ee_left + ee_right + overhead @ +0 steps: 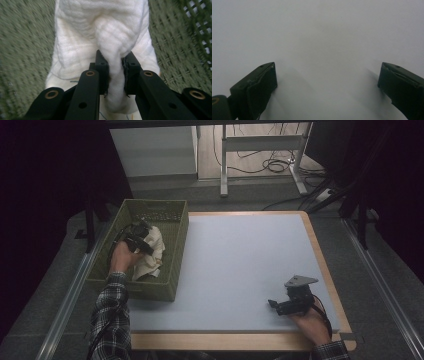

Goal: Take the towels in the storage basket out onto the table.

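A cream-white cloth (152, 251) lies bunched inside a green mesh basket (177, 250) at the table's left edge. My left gripper (145, 242) reaches into the basket and is shut on a fold of that cloth (100, 32). In the left gripper view the left gripper (115, 63) has its pads pressed on both sides of the fold. My right gripper (272, 304) rests low over the pale mat (240, 265) near the front right corner. In the right gripper view the right gripper (327, 77) has its jaws standing wide apart with nothing between them.
The mat covers most of a wooden table (320, 250). Behind the table stand a white cabinet (155, 150) and a metal frame (260, 142) with cables on the floor. Dark curtains hang at both sides.
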Motion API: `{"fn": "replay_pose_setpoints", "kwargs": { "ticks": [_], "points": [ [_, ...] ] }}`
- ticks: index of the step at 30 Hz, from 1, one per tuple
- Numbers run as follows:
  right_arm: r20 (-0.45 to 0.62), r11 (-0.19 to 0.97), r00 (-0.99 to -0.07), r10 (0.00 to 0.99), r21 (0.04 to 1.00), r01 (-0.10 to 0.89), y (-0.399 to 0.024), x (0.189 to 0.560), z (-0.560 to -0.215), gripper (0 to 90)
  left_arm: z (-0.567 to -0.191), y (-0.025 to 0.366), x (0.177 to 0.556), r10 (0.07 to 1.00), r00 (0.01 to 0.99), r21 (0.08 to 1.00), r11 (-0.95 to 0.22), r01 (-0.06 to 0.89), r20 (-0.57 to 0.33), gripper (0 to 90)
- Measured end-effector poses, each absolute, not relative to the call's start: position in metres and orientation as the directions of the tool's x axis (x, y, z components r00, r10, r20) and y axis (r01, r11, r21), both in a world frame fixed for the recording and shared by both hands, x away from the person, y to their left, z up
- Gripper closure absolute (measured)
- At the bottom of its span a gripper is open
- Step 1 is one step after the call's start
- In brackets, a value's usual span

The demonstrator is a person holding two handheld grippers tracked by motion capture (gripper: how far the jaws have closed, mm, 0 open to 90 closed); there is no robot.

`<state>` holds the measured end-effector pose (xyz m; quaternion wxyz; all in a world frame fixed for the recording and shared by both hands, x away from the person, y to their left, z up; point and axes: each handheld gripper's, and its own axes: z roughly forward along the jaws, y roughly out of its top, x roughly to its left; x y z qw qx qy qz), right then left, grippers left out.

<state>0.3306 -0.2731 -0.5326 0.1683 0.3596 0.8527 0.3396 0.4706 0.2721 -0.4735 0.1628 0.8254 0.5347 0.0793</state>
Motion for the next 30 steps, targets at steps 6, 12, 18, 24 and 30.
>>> {"fn": "replay_pose_setpoints", "kwargs": {
  "ticks": [6, 12, 18, 24, 30],
  "points": [
    [-0.043, 0.511, -0.685, 0.727, 0.7, 0.499, -0.273, 0.331, -0.533, 2.2, -0.451, 0.274, 0.462, 0.904, 0.423, 0.43, -0.359, 0.828, -0.06, 78.0],
    [-0.043, 0.511, -0.685, 0.727, 0.7, 0.499, -0.273, 0.331, -0.533, 2.2, -0.432, 0.275, 0.454, 0.897, 0.436, 0.457, -0.361, 0.813, -0.066, 78.0],
    [-0.043, 0.511, -0.685, 0.727, 0.7, 0.499, -0.273, 0.33, -0.533, 2.2, -0.414, 0.278, 0.447, 0.893, 0.445, 0.478, -0.362, 0.8, -0.067, 78.0],
    [-0.044, 0.512, -0.685, 0.727, 0.699, 0.499, -0.273, 0.33, -0.533, 2.2, -0.397, 0.276, 0.439, 0.882, 0.466, 0.496, -0.375, 0.783, -0.068, 77.8],
    [-0.044, 0.512, -0.685, 0.727, 0.699, 0.499, -0.273, 0.33, -0.533, 2.2, -0.381, 0.267, 0.434, 0.866, 0.497, 0.502, -0.404, 0.765, -0.061, 77.8]
  ]
}}
